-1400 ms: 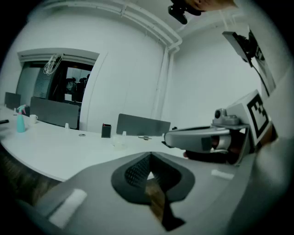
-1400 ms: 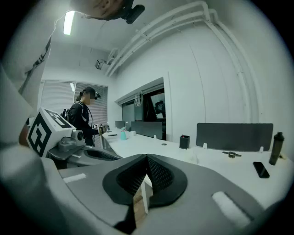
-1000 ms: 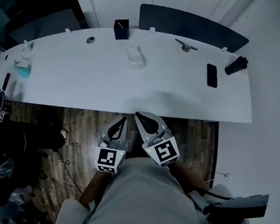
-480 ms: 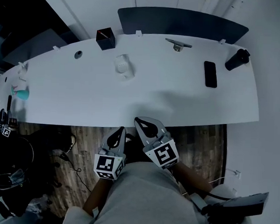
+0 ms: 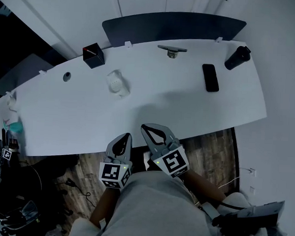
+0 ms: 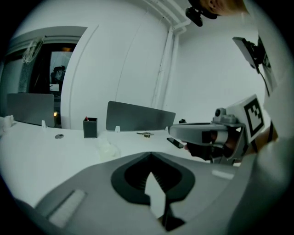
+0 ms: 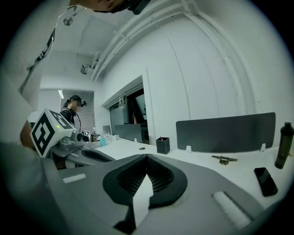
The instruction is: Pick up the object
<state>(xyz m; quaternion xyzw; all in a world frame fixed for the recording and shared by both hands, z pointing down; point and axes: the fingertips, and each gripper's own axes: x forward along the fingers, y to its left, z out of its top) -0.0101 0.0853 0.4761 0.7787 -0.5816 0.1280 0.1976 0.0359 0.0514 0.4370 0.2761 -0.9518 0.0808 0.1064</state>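
Both grippers are held close to my body at the near edge of the long white table (image 5: 138,114). My left gripper (image 5: 125,137) is shut and holds nothing; in the left gripper view its jaws (image 6: 150,157) meet in a closed seam. Beside it, my right gripper (image 5: 146,128) is shut and empty too, and its jaws (image 7: 146,159) are likewise closed. On the table lie a small translucent object (image 5: 117,83), a metal piece (image 5: 171,51), a black phone (image 5: 210,77), a dark bottle (image 5: 238,57) and a black pen cup (image 5: 94,55). All of these are well beyond both grippers.
A dark divider panel (image 5: 172,25) runs along the table's far edge, with white wall behind. A round cable hole (image 5: 67,76) is at the left. Wood floor (image 5: 215,148) shows at the near right, cables and gear at the lower left. A person (image 7: 71,108) stands far off.
The head view has swung, so the table now sits lower and tilted in the picture. The gripper tips have come from over the floor up to the table's near edge. Both stay shut.
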